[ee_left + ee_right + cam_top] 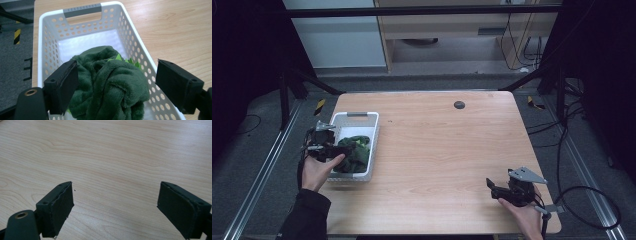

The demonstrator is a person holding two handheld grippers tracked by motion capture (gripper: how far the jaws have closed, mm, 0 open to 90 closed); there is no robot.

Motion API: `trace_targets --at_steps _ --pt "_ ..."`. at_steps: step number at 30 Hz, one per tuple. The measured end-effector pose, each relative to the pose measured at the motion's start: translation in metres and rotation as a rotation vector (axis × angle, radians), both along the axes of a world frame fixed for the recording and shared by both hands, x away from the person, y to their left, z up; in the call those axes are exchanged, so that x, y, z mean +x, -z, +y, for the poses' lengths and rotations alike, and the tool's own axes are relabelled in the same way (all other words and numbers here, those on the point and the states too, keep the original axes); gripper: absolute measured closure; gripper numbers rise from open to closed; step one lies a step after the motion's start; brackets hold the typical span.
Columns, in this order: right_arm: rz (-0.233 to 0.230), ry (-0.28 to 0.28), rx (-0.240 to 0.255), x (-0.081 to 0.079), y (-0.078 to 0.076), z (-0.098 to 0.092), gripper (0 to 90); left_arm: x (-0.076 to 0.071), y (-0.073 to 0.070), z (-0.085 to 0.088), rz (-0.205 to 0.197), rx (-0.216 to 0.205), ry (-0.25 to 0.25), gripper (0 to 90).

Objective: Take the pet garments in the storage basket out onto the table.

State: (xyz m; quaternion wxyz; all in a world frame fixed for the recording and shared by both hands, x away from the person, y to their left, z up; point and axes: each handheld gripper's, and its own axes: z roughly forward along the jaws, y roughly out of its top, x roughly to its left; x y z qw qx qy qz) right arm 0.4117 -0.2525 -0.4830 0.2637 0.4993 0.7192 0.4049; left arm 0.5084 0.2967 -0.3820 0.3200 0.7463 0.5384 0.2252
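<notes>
- Over at about 9 o'clock on the table, one white perforated basket is sitting right along the left edge, with one handle slot at its far end.
- One dark green plush cloth is lying bunched up inside that basket, toward the near end; a few bright green pointy bits are poking out of the folds in the left gripper view.
- Two grippers are showing, one per hand, plus one small dark round disc sitting up near 12 o'clock by the far edge.
- Pretty much the whole middle and right side of the wood is lying open, so lots of room from 1 to 5 o'clock; the basket is hugging the left edge.
- Left gripper is hanging over the basket's near end with its jaws spread wide, straddling the cloth; the left jaw looks to be brushing the plush, the right one is sitting out over the basket's wall, nothing pinched.
- Right gripper is hovering down at 5 o'clock near the front edge, jaws gaping wide over bare wood, holding nothing.
</notes>
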Motion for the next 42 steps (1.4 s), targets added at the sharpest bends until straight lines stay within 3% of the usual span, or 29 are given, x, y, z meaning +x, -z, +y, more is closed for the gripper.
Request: trace_targets --at_steps 29,42 --pt "0.015 -0.018 -0.011 0.002 0.002 0.002 12.6 0.02 0.016 -0.005 0.123 0.062 0.014 16.3" --pt "0.028 -0.024 -0.013 0.002 0.003 0.003 11.2 0.025 0.032 -0.009 0.183 0.072 0.02 16.0"
